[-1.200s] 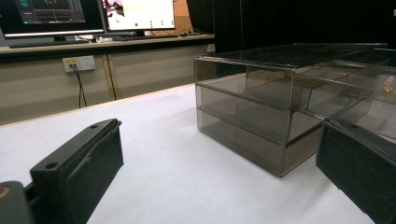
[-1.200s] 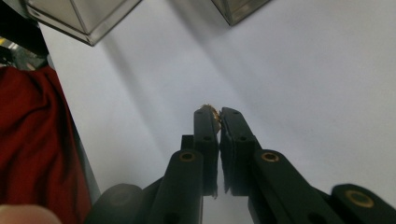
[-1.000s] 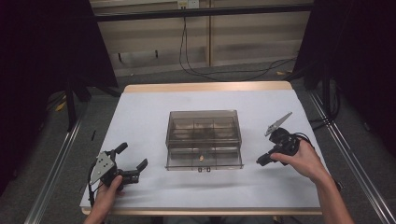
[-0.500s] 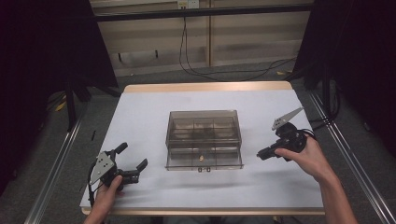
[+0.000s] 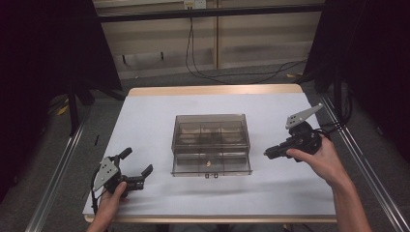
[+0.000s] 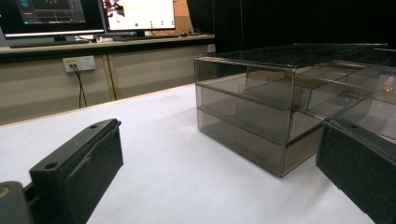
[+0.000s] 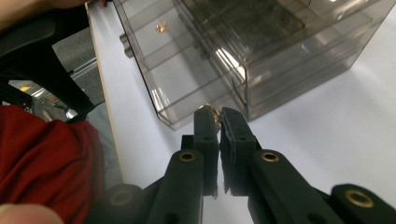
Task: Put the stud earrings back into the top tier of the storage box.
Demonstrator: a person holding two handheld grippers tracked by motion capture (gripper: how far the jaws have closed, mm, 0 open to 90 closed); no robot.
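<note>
ring [image 7: 208,110] pinched in right gripper [image 7: 218,116] beside drawer box [image 7: 261,51]

- The high view looks forward and down over the whole white table [image 5: 145,121], from well above.
- The left gripper view sits low, near the tabletop, facing the smoky transparent plastic drawer box [image 6: 261,116].
- The right gripper view looks steeply down at that box's corner (all 3 views share it).

Smoked plastic drawer box [image 5: 211,144] blocks table [image 5: 159,108] centre between your grippers. Bare surface left, right and behind it; you pass freely there. Lowest drawer [image 5: 211,164] juts toward you.
</note>
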